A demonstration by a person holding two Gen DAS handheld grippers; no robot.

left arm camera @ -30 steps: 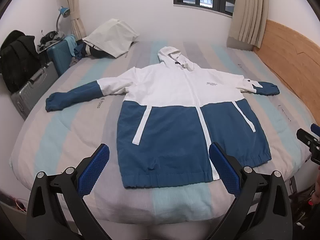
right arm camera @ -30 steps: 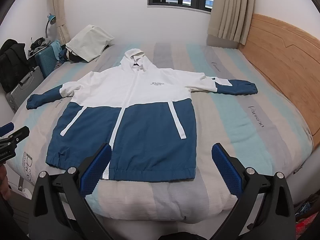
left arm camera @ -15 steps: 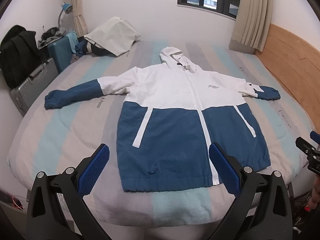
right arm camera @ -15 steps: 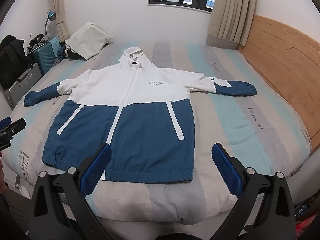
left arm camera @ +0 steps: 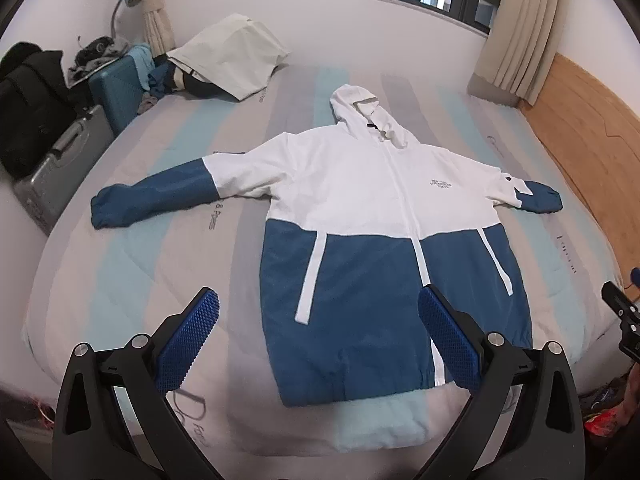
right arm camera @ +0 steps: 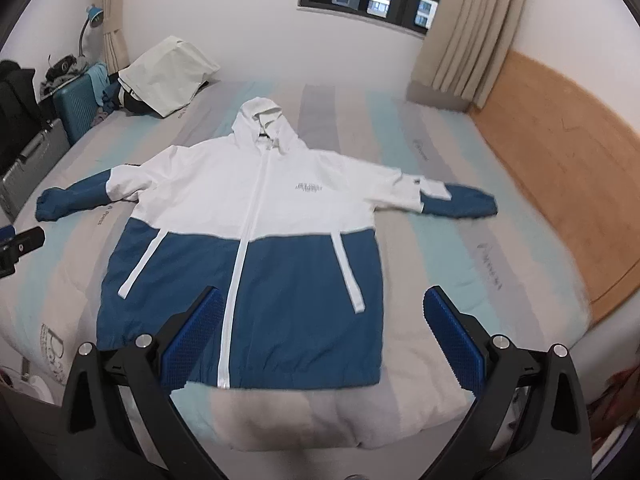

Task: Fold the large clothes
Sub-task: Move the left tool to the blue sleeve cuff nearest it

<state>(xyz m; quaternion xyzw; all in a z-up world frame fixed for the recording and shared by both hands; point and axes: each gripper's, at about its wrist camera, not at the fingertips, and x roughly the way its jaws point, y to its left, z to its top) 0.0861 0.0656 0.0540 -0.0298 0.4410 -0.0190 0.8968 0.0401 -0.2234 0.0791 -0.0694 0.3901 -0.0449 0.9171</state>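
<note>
A white and blue hooded jacket [left arm camera: 380, 240] lies flat, front up, on the striped bed, sleeves spread to both sides, hood toward the far wall. It also shows in the right wrist view [right arm camera: 256, 248]. My left gripper [left arm camera: 318, 332] is open and empty, hovering above the bed's near edge over the jacket's lower left hem. My right gripper [right arm camera: 322, 332] is open and empty, above the near edge over the jacket's lower right hem. Each gripper shows at the side of the other's view: the right one [left arm camera: 622, 316] and the left one [right arm camera: 18, 240].
The striped bed [left arm camera: 132, 264] fills the room. A wooden headboard [right arm camera: 560, 184] runs along the right. Suitcases [left arm camera: 60, 160] and a black bag stand at the left. A white pillow [left arm camera: 232, 54] lies on clothes at the far left corner. A window and curtains are behind.
Both grippers have moved forward toward the bed and a little lower; the jacket looks larger and its hem sits nearer the fingertips. The jacket has not moved.
</note>
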